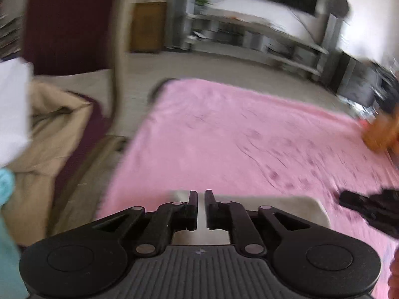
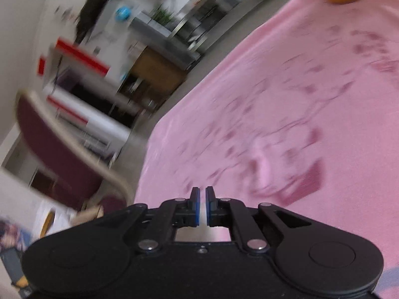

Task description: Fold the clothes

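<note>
Left gripper (image 1: 201,209) nearly closed on a beige cloth (image 1: 286,205) edge (right gripper (image 2: 202,205) w/ something pale, can't tell), mid-fold probably; next, lay it flat on pink blanket (image 1: 249,137).

Pink blanket (image 1: 224,134): soft cloth, matt, fuzzy nap, faint darker print. Beige garment (image 1: 274,204): matt cloth, smooth. Left gripper (image 1: 201,209): matt black plastic, ribbed grey top plate, small shiny metal pivot pins. Right gripper (image 2: 202,205): same matt black plastic, blue rubbery-looking pads (image 2: 197,206), metal pins. Chair (image 1: 67,20): maroon cloth back, smooth beige frame. Cabinet (image 1: 147,26): brown wood, matt. Tan fabric (image 1: 49,129) on chair: matt, creased.
</note>
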Tool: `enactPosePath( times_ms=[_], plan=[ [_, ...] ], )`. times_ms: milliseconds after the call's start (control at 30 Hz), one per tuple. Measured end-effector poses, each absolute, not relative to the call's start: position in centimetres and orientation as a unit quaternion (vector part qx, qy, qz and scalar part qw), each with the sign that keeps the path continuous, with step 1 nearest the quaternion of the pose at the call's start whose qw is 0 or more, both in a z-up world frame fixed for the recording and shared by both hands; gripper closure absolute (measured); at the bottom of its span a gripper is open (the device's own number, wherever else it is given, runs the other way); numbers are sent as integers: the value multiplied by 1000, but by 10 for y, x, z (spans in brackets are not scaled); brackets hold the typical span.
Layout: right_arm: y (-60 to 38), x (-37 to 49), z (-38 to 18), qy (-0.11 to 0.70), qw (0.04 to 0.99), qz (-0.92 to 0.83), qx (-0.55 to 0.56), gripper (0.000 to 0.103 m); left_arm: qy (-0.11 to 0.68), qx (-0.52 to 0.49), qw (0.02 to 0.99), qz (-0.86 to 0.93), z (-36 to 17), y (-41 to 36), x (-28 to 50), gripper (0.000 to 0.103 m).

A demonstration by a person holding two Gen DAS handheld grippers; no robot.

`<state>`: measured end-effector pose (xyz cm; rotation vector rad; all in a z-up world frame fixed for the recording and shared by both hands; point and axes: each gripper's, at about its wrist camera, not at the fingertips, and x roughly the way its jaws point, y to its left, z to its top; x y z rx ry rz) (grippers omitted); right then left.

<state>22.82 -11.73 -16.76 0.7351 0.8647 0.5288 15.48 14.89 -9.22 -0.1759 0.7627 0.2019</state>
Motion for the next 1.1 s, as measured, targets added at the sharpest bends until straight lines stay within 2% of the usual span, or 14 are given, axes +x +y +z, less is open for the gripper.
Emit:
enactPosePath(
  times_ms=[133,167,233,267,300,500,667,800,967,1033,1100],
  plan=[
    [-91,230,-173,438,797,263,321,98,380,-95,909,142,-111,159,169,87],
    [-95,230,-178,436,800,246,331,103,376,-100,908,158,-112,164,170,87],
    [-106,230,-183,427,802,211,361,103,367,-103,900,213,-105,173,167,89],
    [-114,227,-178,421,808,182,371,101,365,-106,895,233,-99,178,163,90],
    [-121,222,-168,419,823,145,355,89,366,-110,890,248,-94,184,158,92],
    [-162,185,-103,426,849,162,269,88,377,-101,896,211,-58,177,105,89],
    [-189,128,-65,439,846,168,250,87,387,-117,899,168,-53,157,46,89],
    [-190,90,-49,417,854,201,238,76,410,-117,892,148,-64,150,7,89],
    [-164,69,-79,446,832,238,229,79,424,-125,894,71,-74,130,-10,91],
    [-142,63,-92,457,816,273,223,94,423,-113,898,30,-76,114,-11,90],
    [-123,60,-97,463,807,305,204,94,430,-96,898,8,-82,102,-9,90]
  ],
)
